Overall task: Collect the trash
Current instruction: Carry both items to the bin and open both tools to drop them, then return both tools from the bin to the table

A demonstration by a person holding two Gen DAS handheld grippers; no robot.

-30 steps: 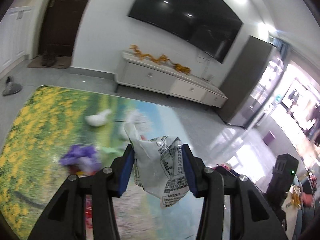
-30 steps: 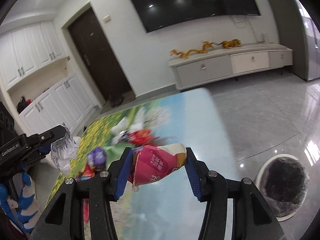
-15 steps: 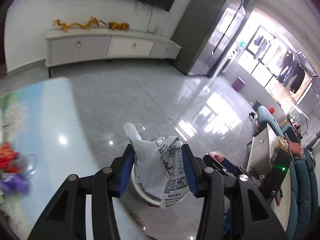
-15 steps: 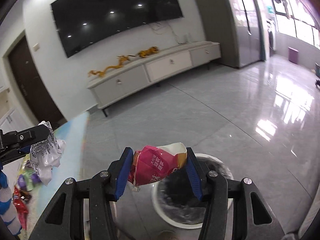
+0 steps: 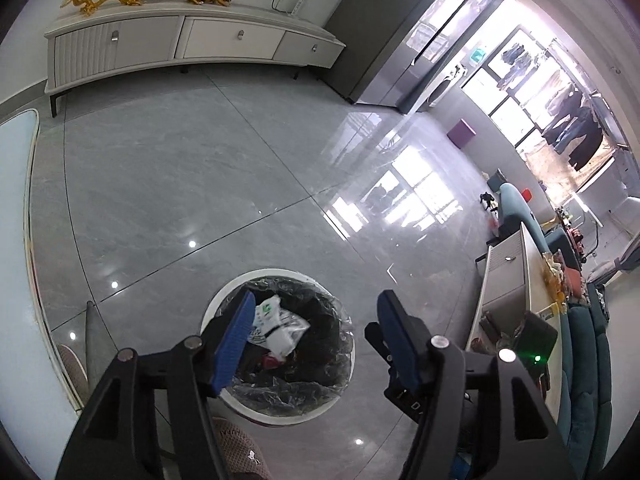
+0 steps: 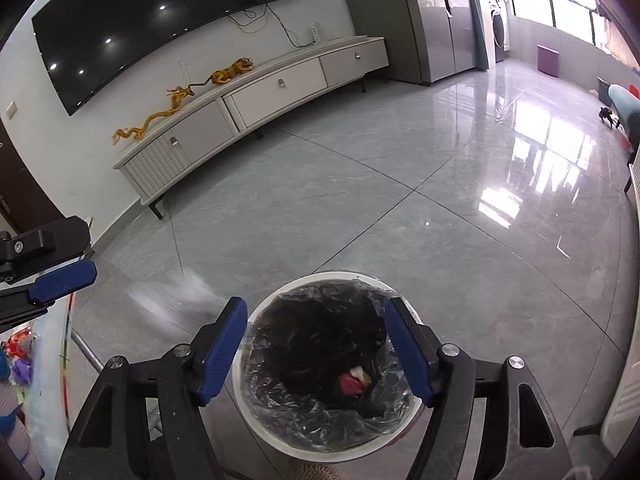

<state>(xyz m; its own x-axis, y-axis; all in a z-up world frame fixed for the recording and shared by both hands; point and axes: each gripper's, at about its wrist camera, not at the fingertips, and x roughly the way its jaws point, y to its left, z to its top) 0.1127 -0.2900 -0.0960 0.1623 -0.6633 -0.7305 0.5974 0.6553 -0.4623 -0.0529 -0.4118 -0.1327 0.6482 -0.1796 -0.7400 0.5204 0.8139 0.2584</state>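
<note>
A white bin [image 5: 276, 271] with a black liner stands on the grey floor right below both grippers. My left gripper [image 5: 316, 300] hangs over it with its jaws opening and nothing between the pads. A white printed plastic bag [image 5: 280, 324] shows inside the bin's mouth. In the right wrist view my right gripper [image 6: 316, 308] is also above the bin [image 6: 320, 275], jaws opening and empty. A pink wrapper [image 6: 352, 382] lies deep in the liner. The left gripper's blue pad [image 6: 64, 280] shows at the left, and beside the bin there is a pale blurred streak [image 6: 172, 300].
The table's edge [image 5: 16, 240] runs down the left, with more trash [image 6: 20, 360] on it. A white TV cabinet [image 5: 180, 40] lines the far wall. A low cabinet [image 5: 516, 280] and a sofa stand at the right. A slipper [image 5: 236, 448] is near the bin.
Both grippers swung from the table to above the bin and tilted down. The left let go of the white bag and the right of the pink wrapper; both jaws now stand apart.
</note>
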